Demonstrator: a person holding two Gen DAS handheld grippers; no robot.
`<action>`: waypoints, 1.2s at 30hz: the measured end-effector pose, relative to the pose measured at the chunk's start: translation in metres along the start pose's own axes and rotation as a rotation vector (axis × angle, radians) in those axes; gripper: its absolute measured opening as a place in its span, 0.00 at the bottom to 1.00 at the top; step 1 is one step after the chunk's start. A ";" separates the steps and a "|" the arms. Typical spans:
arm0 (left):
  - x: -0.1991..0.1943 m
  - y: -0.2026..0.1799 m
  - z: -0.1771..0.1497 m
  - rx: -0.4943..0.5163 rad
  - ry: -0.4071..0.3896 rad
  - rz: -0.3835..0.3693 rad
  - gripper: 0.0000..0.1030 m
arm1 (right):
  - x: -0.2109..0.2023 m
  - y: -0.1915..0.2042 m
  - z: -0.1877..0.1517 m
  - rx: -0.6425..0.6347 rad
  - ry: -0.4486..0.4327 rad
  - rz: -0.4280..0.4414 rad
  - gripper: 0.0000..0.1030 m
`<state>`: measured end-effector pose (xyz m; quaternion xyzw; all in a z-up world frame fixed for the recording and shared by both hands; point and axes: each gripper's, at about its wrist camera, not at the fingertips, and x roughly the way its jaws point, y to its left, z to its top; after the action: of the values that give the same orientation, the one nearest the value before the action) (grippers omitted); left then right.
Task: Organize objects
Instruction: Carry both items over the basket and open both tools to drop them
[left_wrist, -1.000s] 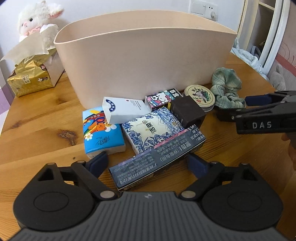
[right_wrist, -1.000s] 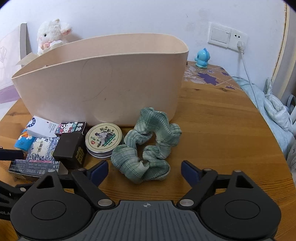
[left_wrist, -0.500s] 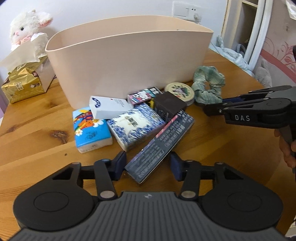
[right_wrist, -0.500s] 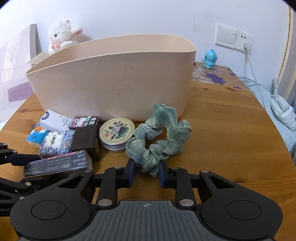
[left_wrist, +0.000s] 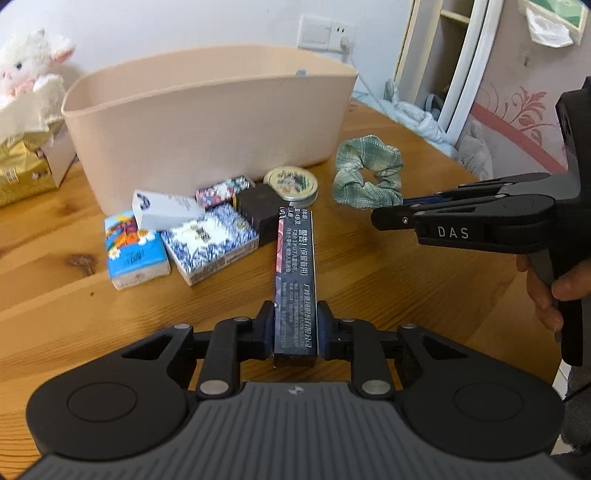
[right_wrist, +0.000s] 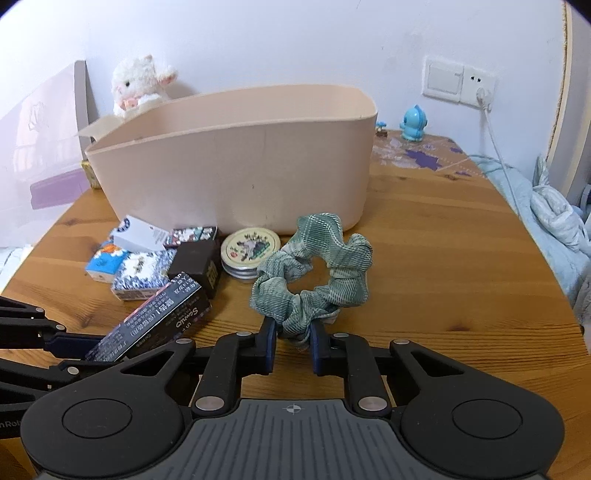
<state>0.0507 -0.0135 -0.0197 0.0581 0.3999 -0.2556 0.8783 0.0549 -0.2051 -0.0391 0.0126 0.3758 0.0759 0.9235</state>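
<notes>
My left gripper (left_wrist: 294, 330) is shut on the near end of a long dark carton (left_wrist: 294, 273), which points away toward the pile and is lifted at a tilt in the right wrist view (right_wrist: 155, 321). My right gripper (right_wrist: 292, 343) is shut on the near edge of a green plaid scrunchie (right_wrist: 314, 273), also seen from the side (left_wrist: 367, 175). Behind both stands a beige bin (left_wrist: 207, 125) (right_wrist: 236, 162), its inside hidden. Against its front wall lie small packs, a dark cube box (left_wrist: 258, 210) and a round tin (right_wrist: 249, 249).
A blue tissue pack (left_wrist: 135, 254), a blue-white patterned pack (left_wrist: 208, 242) and a white box (left_wrist: 162, 208) lie left of the carton. A gold tissue box (left_wrist: 22, 173) and plush lamb (right_wrist: 138, 85) sit far left. A blue figurine (right_wrist: 413, 123) stands by the wall sockets.
Both grippers went from open to shut: the left closed on the carton and swung it straight, lifting it; the right closed on the scrunchie, whose near edge is now raised.
</notes>
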 end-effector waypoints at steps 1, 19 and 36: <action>-0.004 -0.001 0.001 0.000 -0.010 0.001 0.24 | -0.003 0.001 0.001 0.000 -0.008 0.000 0.17; -0.071 0.020 0.046 -0.041 -0.221 0.158 0.24 | -0.051 0.015 0.048 -0.051 -0.207 0.035 0.17; -0.035 0.063 0.113 -0.097 -0.260 0.369 0.24 | -0.016 0.010 0.117 -0.037 -0.283 0.014 0.17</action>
<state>0.1391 0.0203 0.0753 0.0546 0.2777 -0.0766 0.9560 0.1236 -0.1939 0.0562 0.0088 0.2401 0.0867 0.9668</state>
